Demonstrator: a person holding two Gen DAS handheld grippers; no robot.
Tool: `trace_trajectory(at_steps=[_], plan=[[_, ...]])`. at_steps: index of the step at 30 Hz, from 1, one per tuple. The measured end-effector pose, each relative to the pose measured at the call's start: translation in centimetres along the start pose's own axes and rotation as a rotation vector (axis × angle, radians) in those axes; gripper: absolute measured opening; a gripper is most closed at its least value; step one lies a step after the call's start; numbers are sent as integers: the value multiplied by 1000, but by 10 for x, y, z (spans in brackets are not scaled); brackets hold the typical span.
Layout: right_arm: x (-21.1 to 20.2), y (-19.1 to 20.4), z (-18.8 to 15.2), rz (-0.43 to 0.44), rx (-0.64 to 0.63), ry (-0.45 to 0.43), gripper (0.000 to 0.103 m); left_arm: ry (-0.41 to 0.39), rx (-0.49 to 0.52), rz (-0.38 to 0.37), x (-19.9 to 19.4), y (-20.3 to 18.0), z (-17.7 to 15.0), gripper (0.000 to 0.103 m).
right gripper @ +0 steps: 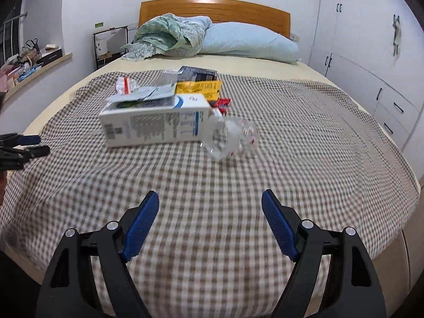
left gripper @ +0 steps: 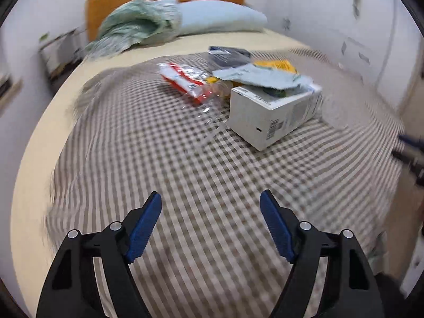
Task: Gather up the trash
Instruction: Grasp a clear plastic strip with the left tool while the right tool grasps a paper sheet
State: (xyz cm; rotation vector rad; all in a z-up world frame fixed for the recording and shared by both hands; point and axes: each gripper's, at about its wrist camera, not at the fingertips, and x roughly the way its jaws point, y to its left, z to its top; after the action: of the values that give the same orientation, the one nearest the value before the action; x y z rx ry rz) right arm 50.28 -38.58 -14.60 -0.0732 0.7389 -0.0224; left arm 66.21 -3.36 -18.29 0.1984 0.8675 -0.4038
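On the bed, a checked cloth (right gripper: 291,137) carries the trash heap. A white carton (right gripper: 156,124) lies on its side, its open top holding a green scrap under a crumpled grey wrapper (right gripper: 143,95). A clear plastic bottle (right gripper: 230,140) lies at its right end; yellow packets (right gripper: 198,87) lie behind. Both the left gripper (left gripper: 210,225) and the right gripper (right gripper: 210,222) hover nearer, jaws wide apart, holding nothing.

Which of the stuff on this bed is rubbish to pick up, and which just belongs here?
Rubbish: white box, clear bottle, yellow packet, red wrapper, dark packet, red-and-white wrapper.

Belongs: pillow, green cloth, checked blanket, headboard.
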Motion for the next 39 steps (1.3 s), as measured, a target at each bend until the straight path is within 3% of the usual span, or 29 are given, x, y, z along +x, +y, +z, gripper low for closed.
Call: trace_trajectory(at_steps=[5,13,17,22,29,30,31,33,35,39], plan=[[27,-6,22,13,-22,0,76,46,79,-21,55,13,29,47],[51,4,61,51,-115,-49,76,123,143,-24,108,18,50,42],[67,15,85,156,-112,-50,76,117,148,-72,111,15,52,6],[103,30,119,271,-44,-15,76,119,145,-90,98,11,44,4],[159,50,140,318,29,127,76,139,93,-61,47,17,8,3],[160,55,141,302,17,128,61,139,67,-56,37,22,4,3],[158,57,141,282,9,125,36,135,53,-54,30,26,2,3],[155,60,140,269,21,137,16,135,27,-59,14,32,-3,3],[149,66,139,296,6,151,6,124,11,-53,-4,37,-5,3],[126,72,141,277,-24,116,3,84,-19,-39,-37,46,0,2]])
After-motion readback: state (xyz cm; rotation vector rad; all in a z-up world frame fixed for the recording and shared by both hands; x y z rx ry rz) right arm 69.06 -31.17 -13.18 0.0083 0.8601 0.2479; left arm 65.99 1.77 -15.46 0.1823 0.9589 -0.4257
